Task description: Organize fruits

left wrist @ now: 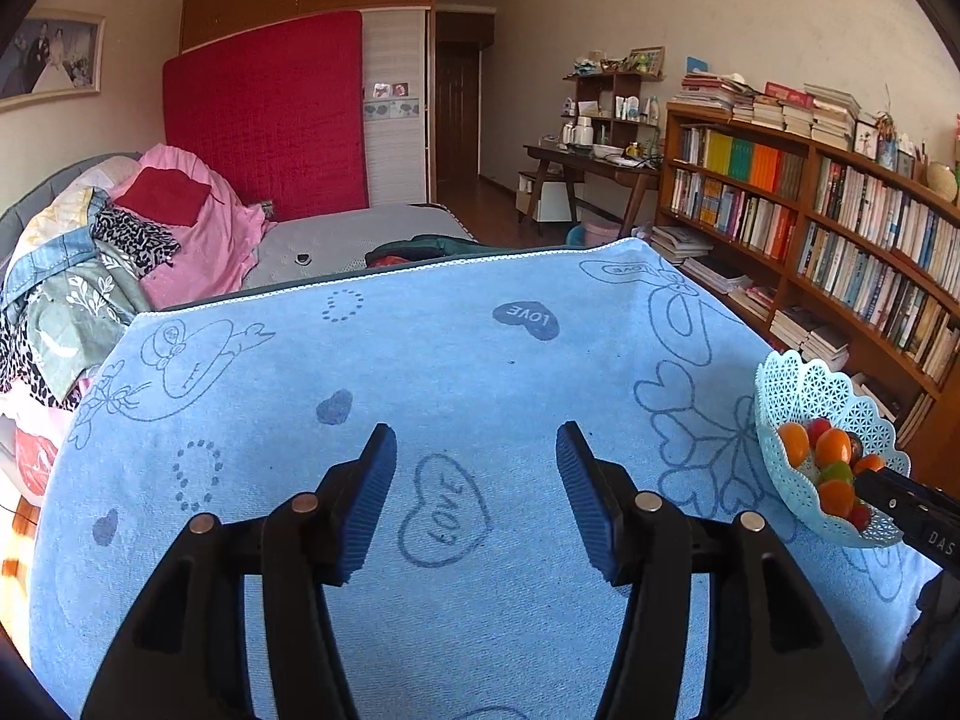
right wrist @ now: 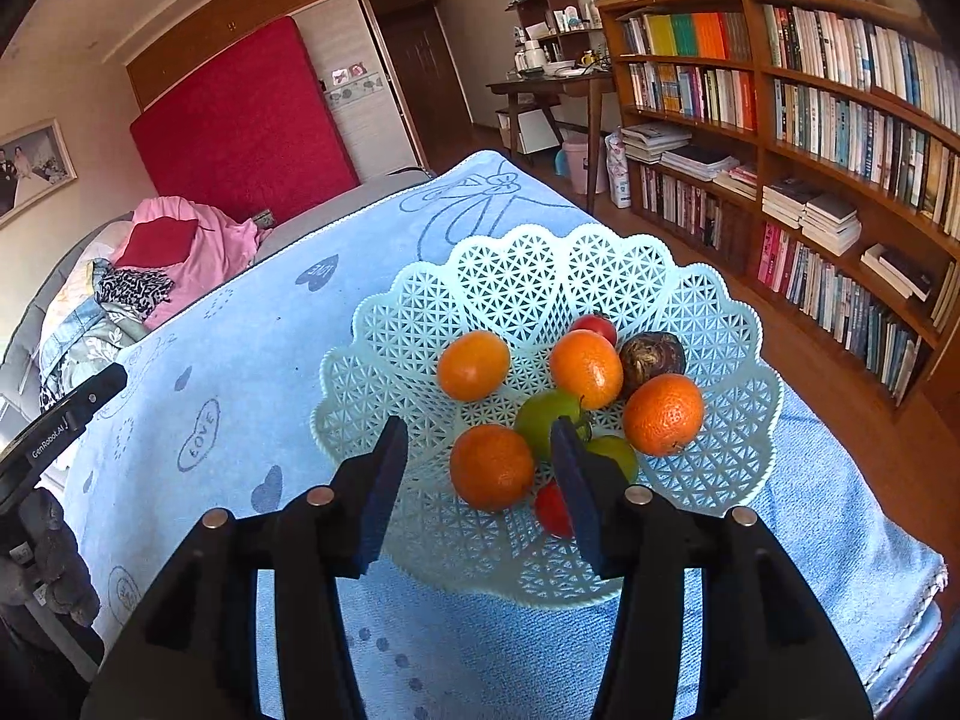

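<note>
A pale blue lattice fruit basket (right wrist: 516,276) stands on a blue towel (right wrist: 240,360). It holds several oranges (right wrist: 492,465), green fruits (right wrist: 543,420), small red fruits (right wrist: 594,324) and one dark brown fruit (right wrist: 651,357). My right gripper (right wrist: 480,438) is open over the basket's near side, empty, its fingers either side of the nearest orange. My left gripper (left wrist: 474,450) is open and empty above the bare towel (left wrist: 420,360). In the left wrist view the basket (left wrist: 804,384) sits at the right edge with the right gripper's finger (left wrist: 900,498) over it.
The towel covers a raised surface whose edges drop off at the back and right. A bed with piled clothes (left wrist: 120,240) lies to the left. A long bookshelf (right wrist: 840,150) runs along the right wall, with a desk (left wrist: 594,168) beyond. The left gripper's body (right wrist: 60,432) shows at the left edge.
</note>
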Motion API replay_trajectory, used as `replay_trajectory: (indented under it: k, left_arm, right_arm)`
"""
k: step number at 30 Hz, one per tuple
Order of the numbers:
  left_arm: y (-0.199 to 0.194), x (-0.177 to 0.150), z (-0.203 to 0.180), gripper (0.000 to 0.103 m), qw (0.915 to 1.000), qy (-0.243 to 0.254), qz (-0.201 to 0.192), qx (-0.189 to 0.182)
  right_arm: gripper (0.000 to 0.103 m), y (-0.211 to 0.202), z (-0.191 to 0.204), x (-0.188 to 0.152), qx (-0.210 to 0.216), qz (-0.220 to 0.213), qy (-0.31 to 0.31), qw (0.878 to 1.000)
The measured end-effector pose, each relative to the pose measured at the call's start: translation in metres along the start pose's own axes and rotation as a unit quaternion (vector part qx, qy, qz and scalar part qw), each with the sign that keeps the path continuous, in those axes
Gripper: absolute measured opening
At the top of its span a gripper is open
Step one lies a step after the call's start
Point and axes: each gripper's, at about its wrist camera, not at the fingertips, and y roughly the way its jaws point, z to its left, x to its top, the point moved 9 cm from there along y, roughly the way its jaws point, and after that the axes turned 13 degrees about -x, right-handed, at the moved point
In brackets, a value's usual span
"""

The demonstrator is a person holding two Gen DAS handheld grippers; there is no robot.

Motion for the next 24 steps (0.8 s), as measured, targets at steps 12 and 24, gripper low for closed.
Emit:
replay_trajectory:
  k: [12, 24]
  left_arm:
    - [-0.080, -0.066, 0.032, 0.061, 0.9980, -0.037, 0.042, 0.029]
    - [-0.106, -0.157, -0.018, 0.061, 0.9917, -0.024, 0.125, -0.018]
  right_arm:
    - [0.051, -0.011, 0.017, -0.007, 0.037, -0.012, -0.019, 0.999]
    - [0.058, -0.028, 0.008, -0.010, 0.046, -0.025, -0.025, 0.998]
